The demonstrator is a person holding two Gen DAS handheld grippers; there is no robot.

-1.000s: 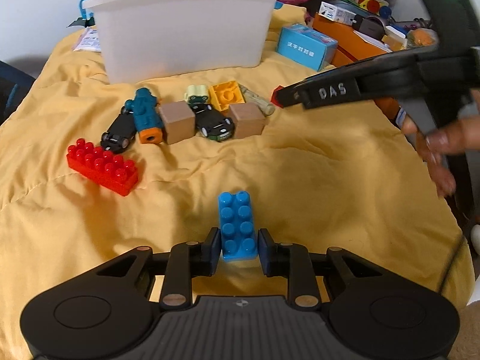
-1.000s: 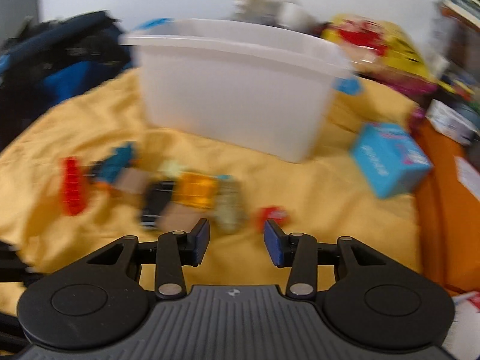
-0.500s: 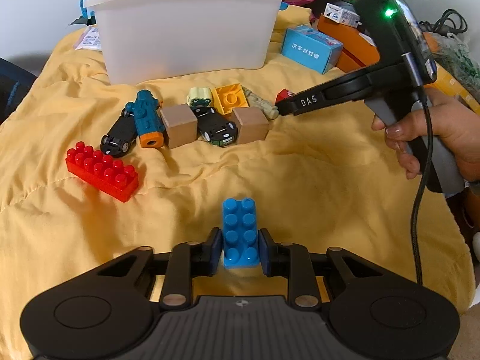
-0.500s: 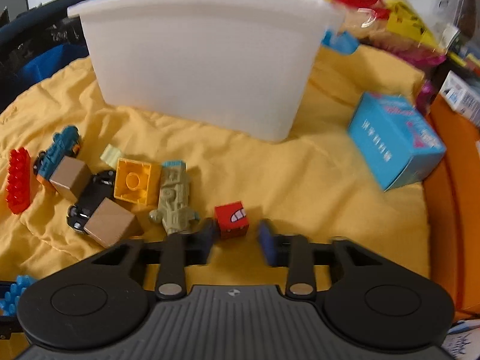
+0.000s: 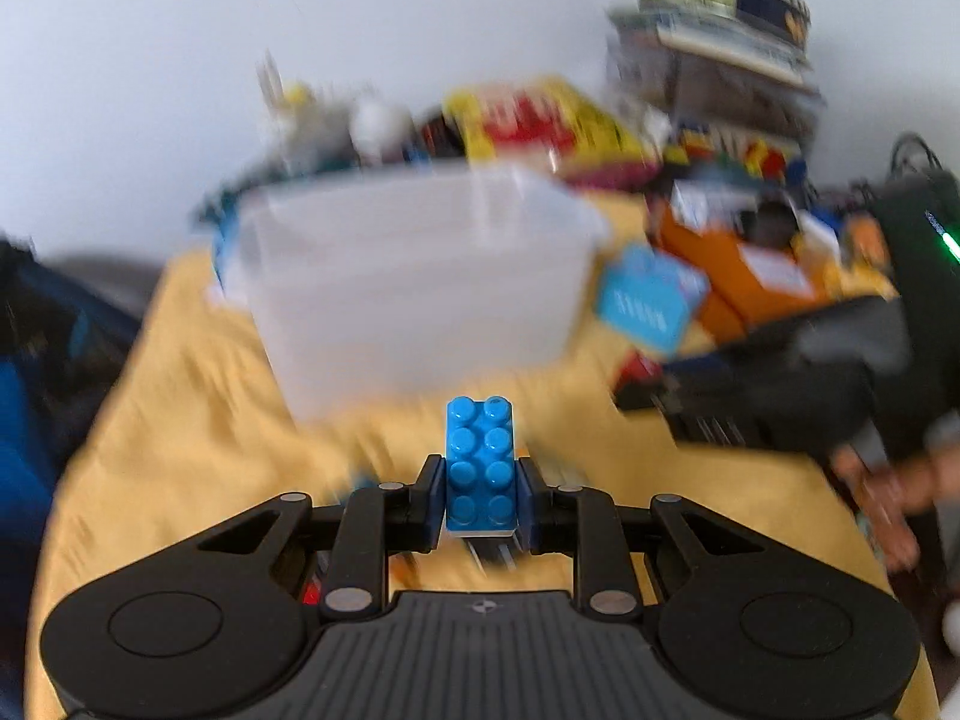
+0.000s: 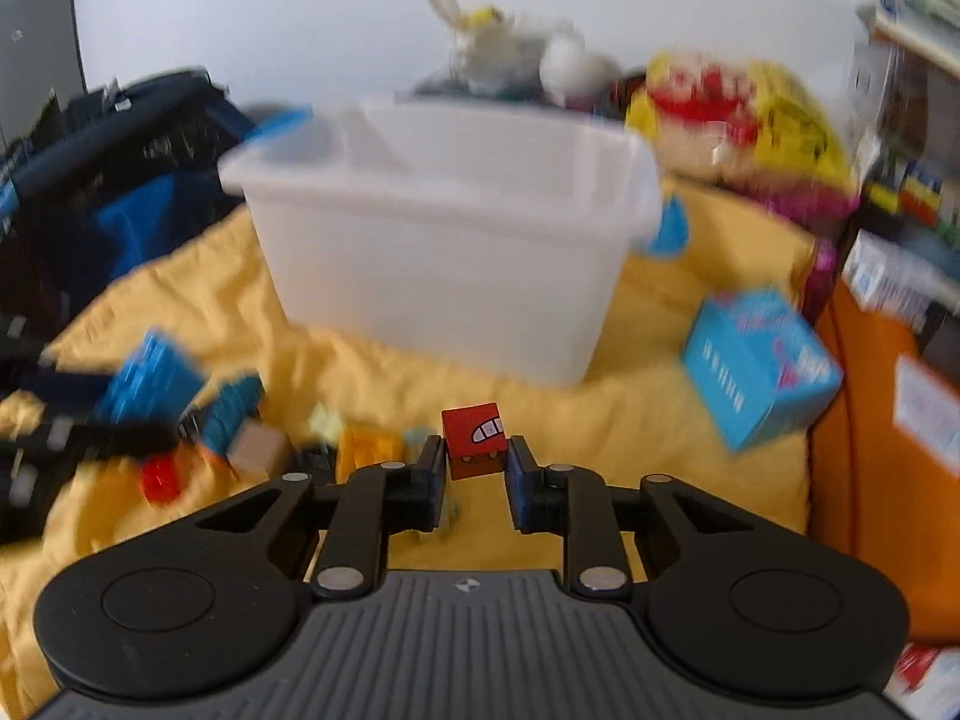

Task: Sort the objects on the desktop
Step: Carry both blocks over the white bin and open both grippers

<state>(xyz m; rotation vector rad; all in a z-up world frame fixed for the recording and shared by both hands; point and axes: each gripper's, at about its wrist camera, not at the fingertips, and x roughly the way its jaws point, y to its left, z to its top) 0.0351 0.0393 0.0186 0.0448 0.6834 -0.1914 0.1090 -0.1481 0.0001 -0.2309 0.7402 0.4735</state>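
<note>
My left gripper (image 5: 480, 495) is shut on a blue studded brick (image 5: 480, 462), held above the yellow cloth (image 5: 198, 426) and facing the white plastic bin (image 5: 420, 282). My right gripper (image 6: 477, 459) is shut on a small red cube with a toothy mouth printed on it (image 6: 474, 438), lifted clear of the cloth (image 6: 630, 420) in front of the same bin (image 6: 444, 264). In the right wrist view the left gripper with its blue brick (image 6: 153, 378) shows blurred at the left. The right gripper and a hand (image 5: 888, 480) show blurred at the right of the left wrist view.
Several toys lie on the cloth left of my right gripper: a tan block (image 6: 258, 450), an orange brick (image 6: 366, 447), a red brick (image 6: 159, 480). A light blue carton (image 6: 759, 366) lies at the right. Orange boxes (image 6: 882, 480) and clutter crowd the right and back.
Both grippers have risen off the cloth with their pieces. The right gripper closed on the red cube and lifted it. The left carried the blue brick up toward the bin.
</note>
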